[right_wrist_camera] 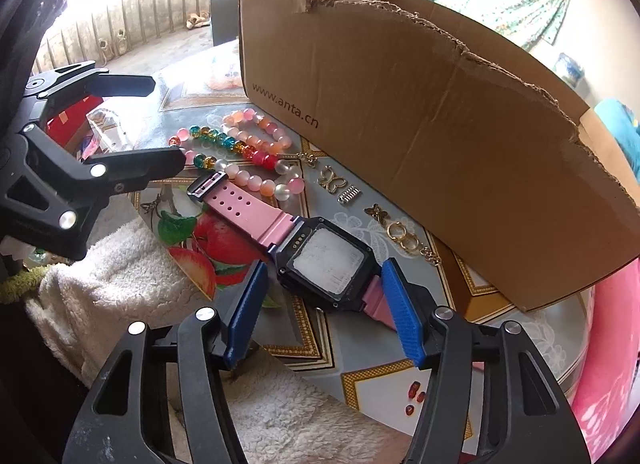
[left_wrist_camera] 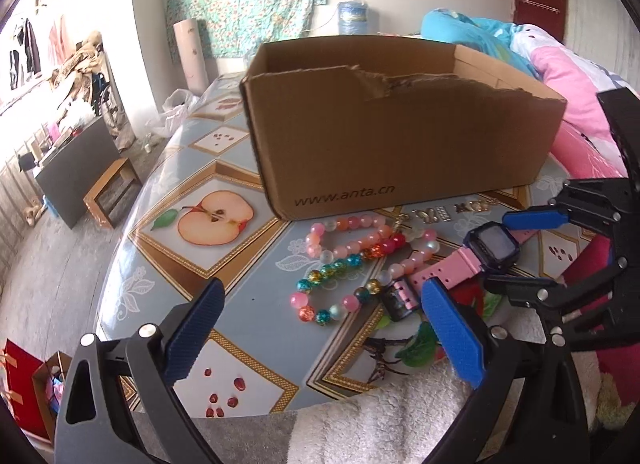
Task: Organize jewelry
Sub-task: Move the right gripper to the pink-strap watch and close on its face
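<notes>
1. The cardboard box [right_wrist_camera: 440, 135] stood just beyond the right gripper [right_wrist_camera: 324, 304], its torn front wall higher than the jewelry lying at its foot. Anything carried in low would probably have struck that ragged edge.
2. The table [left_wrist_camera: 168, 276], covered in a glossy fruit-print sheet, lay under both tools. A hard case could likely have skidded on it if only one pad had met it.
3. The left gripper [left_wrist_camera: 320, 328] hung spread wide with nothing between its pads, the bead strands just ahead of it.
4. The right gripper's jaws stood part-open around the watch [right_wrist_camera: 328, 260]. The right pad sat against the pink strap; whether the left pad touched the case could not be told, so no firm pinch showed. Closing off-centre might have twisted the watch out.
5. The watch was a square black case with a pale screen and a pink perforated strap, lying flat, its long strap trailing away to the left toward the beads. That dangling strap could have dragged a strand along.
6. The bead bracelets [left_wrist_camera: 348, 264], pink, orange, teal and gold, lay tangled ahead-left of the right gripper.
7. Small gold charms [right_wrist_camera: 332, 181] and rings [right_wrist_camera: 402, 234] sat ahead-right, beside the box wall, easily scattered.
</notes>
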Demonstrator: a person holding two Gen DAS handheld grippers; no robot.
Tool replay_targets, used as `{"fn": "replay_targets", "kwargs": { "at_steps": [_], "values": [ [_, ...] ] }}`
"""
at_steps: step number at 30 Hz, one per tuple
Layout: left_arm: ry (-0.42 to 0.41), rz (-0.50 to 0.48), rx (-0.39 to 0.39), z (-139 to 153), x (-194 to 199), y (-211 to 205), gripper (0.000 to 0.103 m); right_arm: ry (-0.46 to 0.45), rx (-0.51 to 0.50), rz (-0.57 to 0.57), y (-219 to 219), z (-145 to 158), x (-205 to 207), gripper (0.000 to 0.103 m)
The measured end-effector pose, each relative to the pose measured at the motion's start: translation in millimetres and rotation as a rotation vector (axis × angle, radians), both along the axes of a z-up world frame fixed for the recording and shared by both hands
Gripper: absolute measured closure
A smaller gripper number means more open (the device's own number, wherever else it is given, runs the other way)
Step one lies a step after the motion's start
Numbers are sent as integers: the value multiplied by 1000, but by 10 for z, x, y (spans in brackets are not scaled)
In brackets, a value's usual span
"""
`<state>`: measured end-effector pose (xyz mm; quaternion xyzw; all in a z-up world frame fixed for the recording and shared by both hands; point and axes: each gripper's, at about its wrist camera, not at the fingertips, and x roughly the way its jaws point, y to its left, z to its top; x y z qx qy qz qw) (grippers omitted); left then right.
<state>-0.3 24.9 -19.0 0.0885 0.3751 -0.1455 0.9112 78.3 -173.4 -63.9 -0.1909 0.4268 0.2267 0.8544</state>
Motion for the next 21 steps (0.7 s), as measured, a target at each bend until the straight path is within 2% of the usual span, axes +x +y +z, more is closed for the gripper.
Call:
{"fn": "replay_targets", "kwargs": {
  "at_steps": [6,10,15,18,21],
  "values": [
    [-6,-145,15,40,-119,-284,22,30,-2,37,-99,9,7,52],
    [3,-235,51,24,-174,-493,28,88,38,57,-171,12,95,52],
    [-14,-365,173,-70,-312,-787,32,192,126,75,-321,30,264,52],
    [-45,-402,259,-136,-371,-927,39,259,172,96,-379,38,432,52],
    [-59,-410,305,-182,-359,-993,45,310,205,112,-426,37,491,52]
  ]
}}
